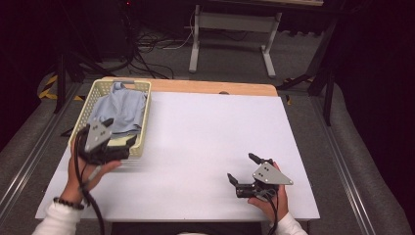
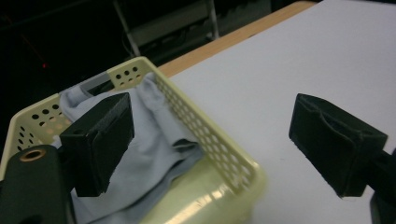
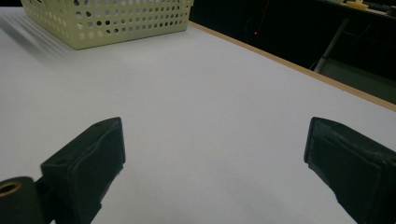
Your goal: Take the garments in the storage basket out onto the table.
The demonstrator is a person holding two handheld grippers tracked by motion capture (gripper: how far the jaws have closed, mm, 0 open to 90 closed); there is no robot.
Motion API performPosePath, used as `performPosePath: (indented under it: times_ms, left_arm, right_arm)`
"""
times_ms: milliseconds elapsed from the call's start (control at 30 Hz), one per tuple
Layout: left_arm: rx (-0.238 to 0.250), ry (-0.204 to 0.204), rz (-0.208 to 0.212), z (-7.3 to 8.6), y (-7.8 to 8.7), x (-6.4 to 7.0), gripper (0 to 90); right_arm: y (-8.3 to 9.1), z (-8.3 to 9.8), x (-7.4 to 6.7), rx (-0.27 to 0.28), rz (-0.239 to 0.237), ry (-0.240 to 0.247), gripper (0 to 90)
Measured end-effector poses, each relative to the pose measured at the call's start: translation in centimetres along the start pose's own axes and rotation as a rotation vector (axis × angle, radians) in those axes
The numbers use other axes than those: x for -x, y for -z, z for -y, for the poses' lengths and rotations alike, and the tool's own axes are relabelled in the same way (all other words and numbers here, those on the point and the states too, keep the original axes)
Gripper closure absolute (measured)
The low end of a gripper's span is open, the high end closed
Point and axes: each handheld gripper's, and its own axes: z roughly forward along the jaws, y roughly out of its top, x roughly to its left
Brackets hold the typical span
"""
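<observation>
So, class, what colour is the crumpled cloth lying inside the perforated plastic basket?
Light blue; the crumpled cloth in the pale yellow basket shows best in the high view.

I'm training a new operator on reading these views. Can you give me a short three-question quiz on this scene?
1. True or false: the light blue cloth lies inside the perforated basket.
2. Which gripper is over the near end of the basket: (a) the left gripper, (b) the right gripper?
3. In the right gripper view, what lies between the two black jaws?

Key:
1. True; the left gripper view shows it bunched against the basket's wall.
2. (a); its jaws stand wide apart with nothing pinched between them.
3. Just the bare white table top; the jaws are open and grip nothing.
</observation>
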Motion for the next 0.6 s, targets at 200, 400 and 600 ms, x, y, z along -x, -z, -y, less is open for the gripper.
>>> performPosePath:
  times_ms: [200,400,600]
  left_arm:
    - [-0.238,0.076,-0.029,-1.6,-7.3,-5.1,12.8]
    - [-0.417,0.19,-0.081,-0.7,-12.7,-8.8,12.9]
    - [-0.583,0.259,-0.118,1.1,-15.7,-10.1,17.1]
  right_arm:
    - [-0.2,0.2,0.1,-0.016,-0.009,-0.003,6.3]
    - [-0.2,0.2,0.0,-0.02,-0.019,0.003,6.3]
    - [-0.1,0.3,0.4,-0.019,-0.017,-0.003,6.3]
